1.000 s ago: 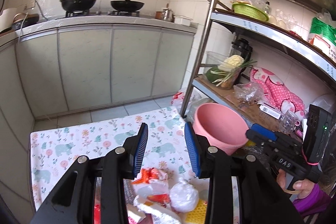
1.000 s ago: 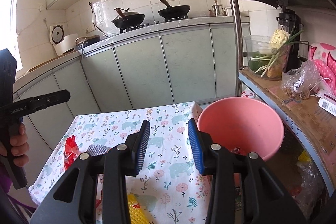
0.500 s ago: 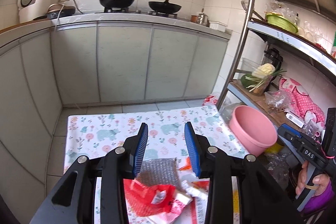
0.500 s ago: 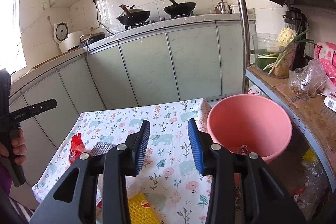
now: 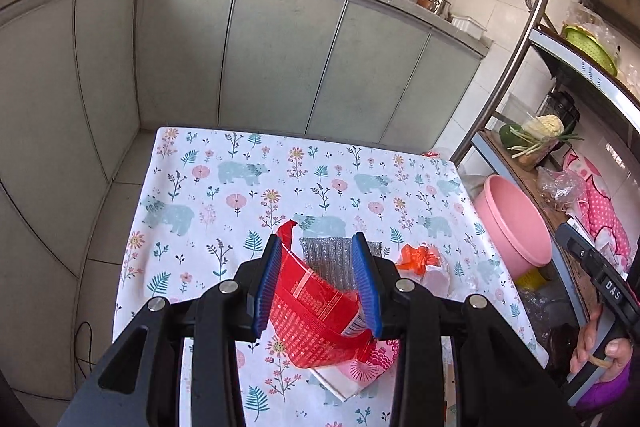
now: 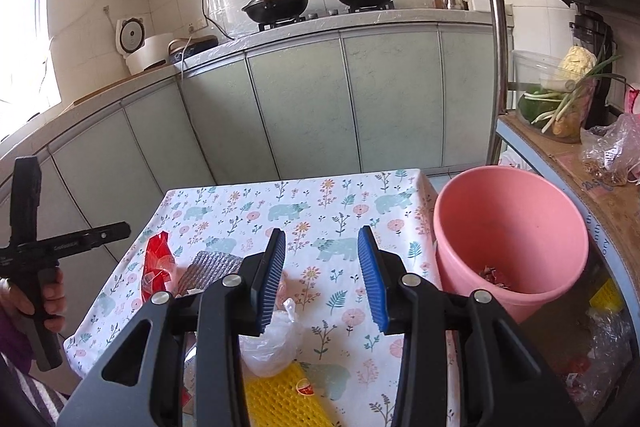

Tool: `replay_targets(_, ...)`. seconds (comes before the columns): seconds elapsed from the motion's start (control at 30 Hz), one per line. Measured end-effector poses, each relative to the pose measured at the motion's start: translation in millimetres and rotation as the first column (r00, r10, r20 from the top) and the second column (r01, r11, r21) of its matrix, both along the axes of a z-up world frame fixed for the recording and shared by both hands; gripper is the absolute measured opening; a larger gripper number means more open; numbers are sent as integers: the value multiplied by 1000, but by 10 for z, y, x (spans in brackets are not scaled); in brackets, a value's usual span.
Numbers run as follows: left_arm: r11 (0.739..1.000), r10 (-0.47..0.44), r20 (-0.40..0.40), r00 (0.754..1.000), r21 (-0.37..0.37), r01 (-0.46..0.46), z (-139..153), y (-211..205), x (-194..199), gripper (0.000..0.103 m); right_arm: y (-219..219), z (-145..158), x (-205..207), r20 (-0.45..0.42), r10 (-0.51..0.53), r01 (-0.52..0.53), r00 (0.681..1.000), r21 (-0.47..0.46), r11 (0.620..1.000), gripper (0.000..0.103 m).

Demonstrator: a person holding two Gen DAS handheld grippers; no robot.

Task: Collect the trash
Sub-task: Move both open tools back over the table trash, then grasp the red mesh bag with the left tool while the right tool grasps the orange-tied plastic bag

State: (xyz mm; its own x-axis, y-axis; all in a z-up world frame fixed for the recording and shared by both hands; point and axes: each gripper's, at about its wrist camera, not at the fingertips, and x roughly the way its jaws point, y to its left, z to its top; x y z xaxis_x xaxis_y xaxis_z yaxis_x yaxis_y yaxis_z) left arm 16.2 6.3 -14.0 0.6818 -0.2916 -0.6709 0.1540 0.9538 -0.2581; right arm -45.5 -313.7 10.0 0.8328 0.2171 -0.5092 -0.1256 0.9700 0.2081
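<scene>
A red wrapper (image 5: 316,311) is seen on the bench (image 5: 240,187), lying between the blue pads of the left tongs (image 5: 318,287). The tongs are spread on both sides of it; whether the pads press it cannot be told. Behind the wrapper a silver bubble pouch (image 5: 328,255) is laid, and to its right an orange scrap (image 5: 418,259). The right tongs (image 6: 326,277) are held spread above the bench with nothing between them. Below them a white plastic bag (image 6: 272,341) and a yellow net (image 6: 280,403) are seen. A pink bucket (image 6: 512,223) is placed just beside the right edge of the bench, with some scraps inside.
</scene>
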Motion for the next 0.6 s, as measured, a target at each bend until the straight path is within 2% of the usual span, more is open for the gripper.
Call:
replay_targets(0.33,997,44,-163,986,65,-34,-389,-88,214,35,137,-104,51,-42,57,-56,997,5,998,38)
replay_targets(0.6,999,21,-159,987,44,-14,-423,33,137,34,251,-204,208,-101,115,-111,988,47,993,38)
